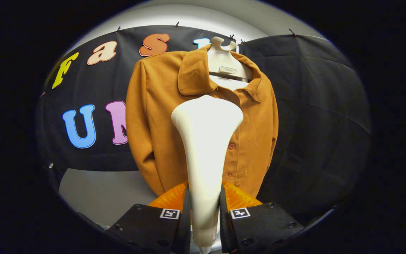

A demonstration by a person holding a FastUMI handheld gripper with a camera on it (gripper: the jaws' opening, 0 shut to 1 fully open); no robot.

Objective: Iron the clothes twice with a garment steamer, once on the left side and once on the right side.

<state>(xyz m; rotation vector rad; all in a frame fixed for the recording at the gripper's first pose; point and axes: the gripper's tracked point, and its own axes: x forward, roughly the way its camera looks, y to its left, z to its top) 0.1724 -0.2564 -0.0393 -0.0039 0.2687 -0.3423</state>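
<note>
Hanging soft and limp on a pale hanger against the black booth cloth: brown jacket, likely swaying under any push. Rising before the jacket's button placket: white garment steamer, rigid, smooth, probably light. Clamping its handle from both sides, low down: gripper.

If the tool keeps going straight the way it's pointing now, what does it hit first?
Probably the brown shirt on its hanger. The tool is shut on the white steamer, whose head leads and would touch the shirt's front first; how much gap remains is unclear.
</note>
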